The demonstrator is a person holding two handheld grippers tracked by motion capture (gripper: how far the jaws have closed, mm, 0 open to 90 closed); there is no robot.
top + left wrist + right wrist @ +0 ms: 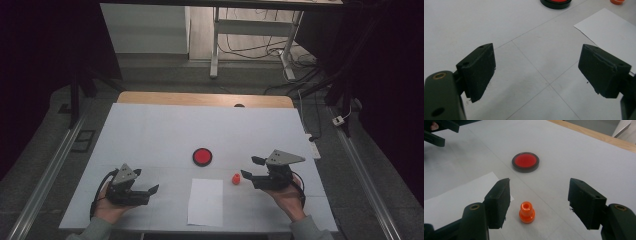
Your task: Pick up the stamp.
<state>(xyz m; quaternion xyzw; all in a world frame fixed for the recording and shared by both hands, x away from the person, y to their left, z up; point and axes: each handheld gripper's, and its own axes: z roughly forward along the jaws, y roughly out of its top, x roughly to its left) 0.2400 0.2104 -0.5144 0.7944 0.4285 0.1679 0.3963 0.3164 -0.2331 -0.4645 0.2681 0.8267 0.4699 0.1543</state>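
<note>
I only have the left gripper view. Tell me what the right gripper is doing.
Observer: The right gripper is open, its jaws on either side of a small orange knob standing upright on the table.
Operator: Say whether it touches the knob.
Observer: No, there is a gap on both sides.
Operator: Describe that black rim at my top edge.
Observer: It is a round black dish with a red centre, beyond the sheet of paper.
</note>
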